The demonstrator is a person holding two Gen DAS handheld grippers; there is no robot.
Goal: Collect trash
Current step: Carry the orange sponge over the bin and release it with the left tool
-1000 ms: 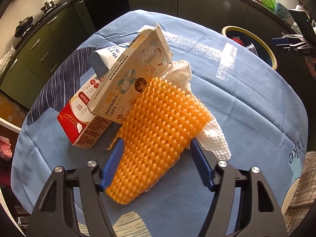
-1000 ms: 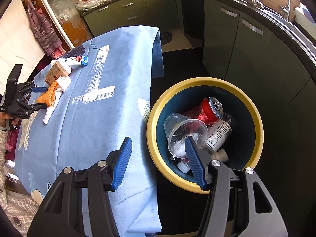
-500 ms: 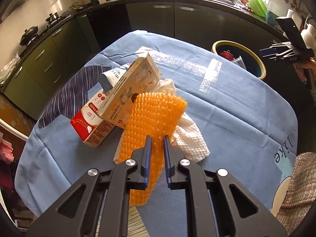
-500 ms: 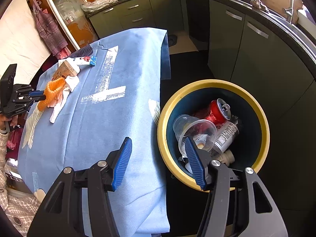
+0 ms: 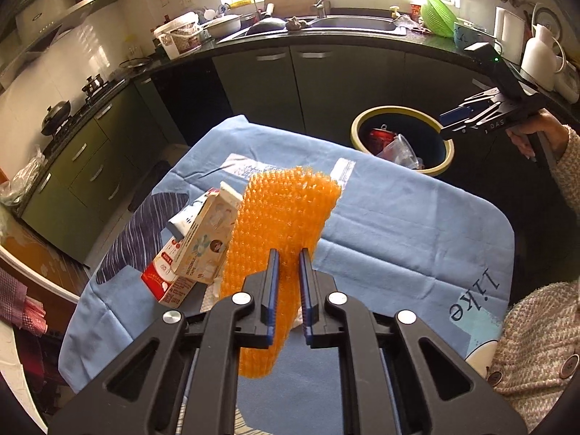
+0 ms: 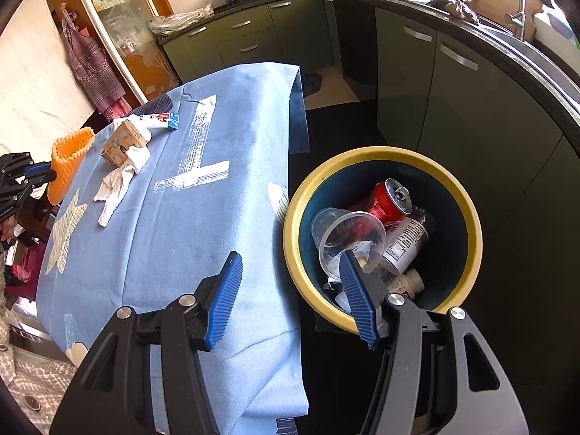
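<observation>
**Orange mesh held above the blue table**

A soft blue cloth (image 5: 398, 224) covers the table in a kitchen with dark green cabinets (image 5: 344, 83). The left gripper (image 5: 287, 272) is almost closed, pinching a bumpy orange foam net (image 5: 282, 217) above the table. The right gripper (image 6: 290, 282) is wide open and empty, above the round yellow-rimmed bin (image 6: 467, 210) with a red can (image 6: 384, 203) and a clear plastic cup (image 6: 348, 232) inside.

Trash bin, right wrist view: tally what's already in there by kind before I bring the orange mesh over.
In the trash bin:
Red soda can: 1
Clear plastic cup: 1
Labelled bottles: 2, the larger bottle and the small bottle
Total: 4 identifiable items; scraps beneath are too hidden to count.
</observation>
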